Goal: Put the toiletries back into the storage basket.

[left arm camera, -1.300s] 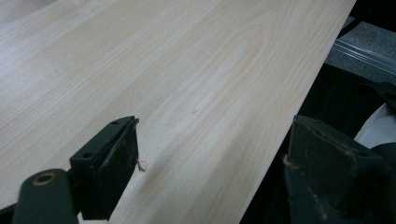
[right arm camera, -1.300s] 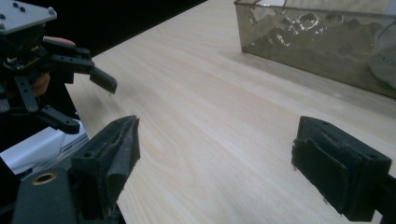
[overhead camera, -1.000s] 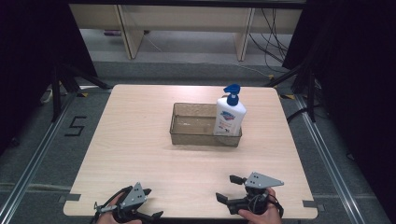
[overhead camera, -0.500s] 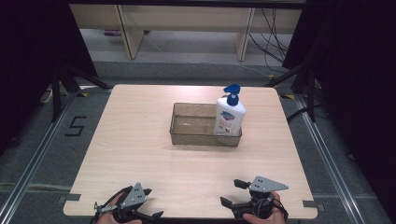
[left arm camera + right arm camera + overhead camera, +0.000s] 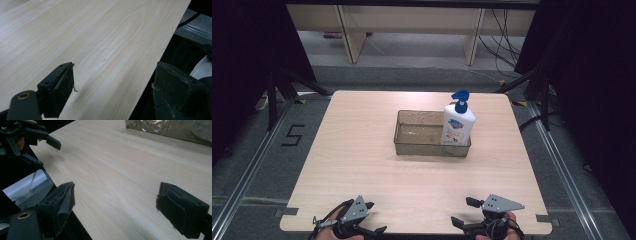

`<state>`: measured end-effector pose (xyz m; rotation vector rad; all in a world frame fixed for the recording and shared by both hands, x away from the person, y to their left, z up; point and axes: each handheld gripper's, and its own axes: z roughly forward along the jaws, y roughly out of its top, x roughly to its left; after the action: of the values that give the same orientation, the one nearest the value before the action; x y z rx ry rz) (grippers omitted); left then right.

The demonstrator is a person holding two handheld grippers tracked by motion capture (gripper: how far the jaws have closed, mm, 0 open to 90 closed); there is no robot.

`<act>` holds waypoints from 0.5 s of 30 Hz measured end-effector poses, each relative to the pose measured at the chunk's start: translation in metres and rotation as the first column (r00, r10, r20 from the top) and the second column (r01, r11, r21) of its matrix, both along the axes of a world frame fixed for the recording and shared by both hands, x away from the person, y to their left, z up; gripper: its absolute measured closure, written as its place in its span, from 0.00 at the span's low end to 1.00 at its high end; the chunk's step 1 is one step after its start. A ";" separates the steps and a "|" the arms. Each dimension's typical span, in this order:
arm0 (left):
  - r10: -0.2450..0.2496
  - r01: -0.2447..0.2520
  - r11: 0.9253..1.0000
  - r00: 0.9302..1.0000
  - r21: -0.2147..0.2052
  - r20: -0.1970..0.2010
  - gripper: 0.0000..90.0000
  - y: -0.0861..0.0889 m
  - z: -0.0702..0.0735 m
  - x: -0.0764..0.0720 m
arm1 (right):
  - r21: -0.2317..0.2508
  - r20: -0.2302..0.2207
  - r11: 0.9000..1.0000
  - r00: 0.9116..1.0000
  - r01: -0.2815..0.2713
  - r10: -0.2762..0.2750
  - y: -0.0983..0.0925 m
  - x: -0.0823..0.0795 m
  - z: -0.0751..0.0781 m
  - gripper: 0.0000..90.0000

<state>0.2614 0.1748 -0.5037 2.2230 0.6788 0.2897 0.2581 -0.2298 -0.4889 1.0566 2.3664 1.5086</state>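
Two grippers idle at near edge, soap bottle waiting in bin

Both grippers sit at the table's [image 5: 362, 150] near edge, well apart from the work; left gripper [image 5: 371, 219] near the near-left corner, jaws spread, nothing between them; right gripper [image 5: 464, 211] near the near-right corner, jaws likewise wide and empty. Left gripper view looks across bare wood beside the table's edge.

Soap bottle [image 5: 458, 124] stands upright in the right end of the clear bin [image 5: 419, 145], which sits just past the table's centre; white body, blue pump on top, blue and red label facing the near edge.

Handling, as judged: bottle likely stiff plastic, smooth, somewhat slippery; weight depends on fill, which cannot be told; top-heavy at the pump, so could tip if nudged high. Best hold looks to be across the body's narrow sides just above the bin's rim, or at the neck under the pump; bin wall blocks a low grasp.
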 end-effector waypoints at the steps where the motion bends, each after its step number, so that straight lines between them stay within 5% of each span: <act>1: 0.001 -0.001 1.000 1.000 -0.001 -0.001 0.18 0.000 0.000 0.000 | -0.002 -0.001 1.000 1.000 0.000 0.000 -0.001 -0.001 0.000 0.17; 6: 0.001 -0.001 1.000 1.000 -0.005 -0.010 0.18 0.000 0.000 -0.001 | 0.000 0.005 1.000 1.000 0.009 -0.009 -0.003 -0.004 0.000 0.17; 7: 0.001 -0.001 1.000 1.000 -0.006 -0.010 0.18 0.000 0.000 -0.001 | 0.017 -0.038 1.000 0.999 0.018 -0.017 -0.001 -0.006 0.000 0.17; 10: 0.002 -0.002 1.000 1.000 -0.006 -0.010 0.18 0.000 0.000 -0.001 | -0.006 0.014 1.000 1.000 0.012 -0.012 -0.004 -0.004 -0.001 0.17; 15: 0.002 -0.002 1.000 1.000 -0.006 -0.009 0.18 0.000 0.000 -0.001 | 0.001 -0.015 1.000 1.000 0.020 -0.020 -0.004 -0.006 -0.001 0.17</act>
<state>0.2609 0.1745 -0.5038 2.2190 0.6858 0.2780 0.2516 -0.2334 -0.4895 1.0924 2.3581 1.5005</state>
